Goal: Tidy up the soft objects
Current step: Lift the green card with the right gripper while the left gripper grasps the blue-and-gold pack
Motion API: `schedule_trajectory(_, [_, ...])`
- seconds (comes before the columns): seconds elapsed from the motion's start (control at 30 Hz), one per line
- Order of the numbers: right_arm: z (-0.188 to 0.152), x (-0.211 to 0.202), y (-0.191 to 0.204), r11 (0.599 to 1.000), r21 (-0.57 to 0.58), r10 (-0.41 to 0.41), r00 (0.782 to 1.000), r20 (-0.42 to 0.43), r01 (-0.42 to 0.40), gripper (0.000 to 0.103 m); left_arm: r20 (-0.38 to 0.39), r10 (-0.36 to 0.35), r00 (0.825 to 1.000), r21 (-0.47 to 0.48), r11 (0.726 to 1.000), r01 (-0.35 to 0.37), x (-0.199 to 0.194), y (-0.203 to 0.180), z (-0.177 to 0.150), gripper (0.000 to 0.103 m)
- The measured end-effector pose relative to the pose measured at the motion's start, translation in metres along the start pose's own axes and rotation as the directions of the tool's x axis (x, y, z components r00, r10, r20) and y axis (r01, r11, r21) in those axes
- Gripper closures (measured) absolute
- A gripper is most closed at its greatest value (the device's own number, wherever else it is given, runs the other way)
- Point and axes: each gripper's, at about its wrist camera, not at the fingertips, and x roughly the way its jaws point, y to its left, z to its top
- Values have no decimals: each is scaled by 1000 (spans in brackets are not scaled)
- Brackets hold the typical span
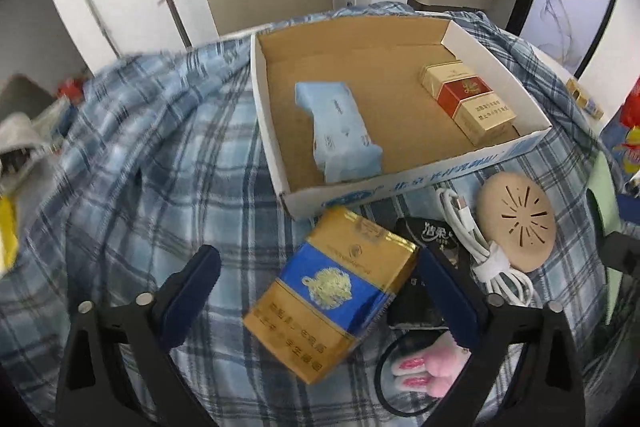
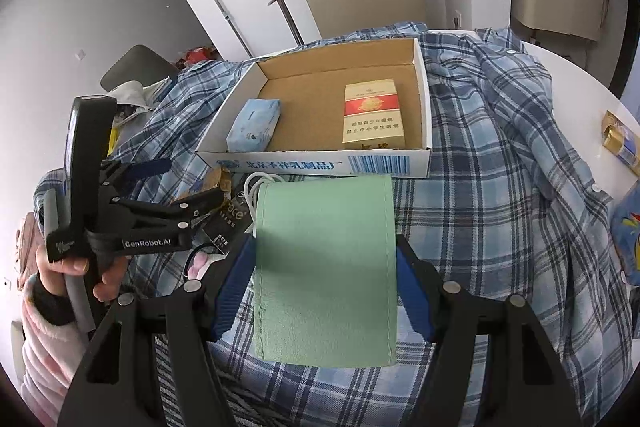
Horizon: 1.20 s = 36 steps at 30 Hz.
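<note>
A blue and gold cigarette pack (image 1: 332, 291) lies on the plaid cloth (image 1: 160, 147) between the fingers of my left gripper (image 1: 316, 257), which is open. The left finger stands well apart from the pack; the right finger sits close to its edge. My right gripper (image 2: 324, 245) is shut on a pale green soft pouch (image 2: 326, 267) held up in front of the cardboard tray (image 2: 320, 165). In the tray lie a light blue tissue pack (image 1: 340, 131) and a red and gold cigarette pack (image 1: 468, 99). The left gripper (image 2: 192, 183) also shows at the left, held by a hand.
Just right of the blue pack lie a black packet (image 1: 436, 239), a coiled white cable (image 1: 492, 255), a beige round disc (image 1: 516, 223) and a pink plush hair tie (image 1: 424, 371). A white round table edge (image 2: 580, 75) shows at the right; a wardrobe stands behind.
</note>
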Motion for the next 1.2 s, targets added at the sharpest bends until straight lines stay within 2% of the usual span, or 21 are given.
schedule_trajectory(0.1, [0, 0, 0, 1000, -1, 0, 1000, -1, 0, 36, -36, -66, 997, -58, 996, 64, 2, 9, -5, 28])
schedule_trajectory(0.17, [0, 1, 1, 1000, -3, 0, 1000, -3, 0, 36, -43, -80, 996, -76, 994, 76, 1, 11, -8, 33])
schedule_trajectory(0.57, [-2, 5, 2, 1000, -16, -6, 1000, -21, 6, 36, -58, -67, 996, -73, 995, 63, -17, 8, -37, 33])
schedule_trajectory(0.73, [-3, 6, 2, 1000, -18, -10, 1000, -24, 9, 36, -54, -95, 994, -60, 994, 92, -18, 5, -44, 33])
schedule_trajectory(0.8, [-3, 7, 2, 1000, -19, -13, 1000, -28, 12, 36, -48, -110, 993, -52, 993, 107, -21, 3, -45, 36])
schedule_trajectory(1.03, [-3, 11, 2, 1000, -27, -16, 999, -39, 15, 36, -24, -119, 993, -71, 991, 117, -24, 3, -41, 36])
schedule_trajectory(1.2, [-4, 12, 2, 999, -26, -21, 999, -41, 20, 36, -30, -100, 995, -103, 990, 97, -14, 8, -28, 36])
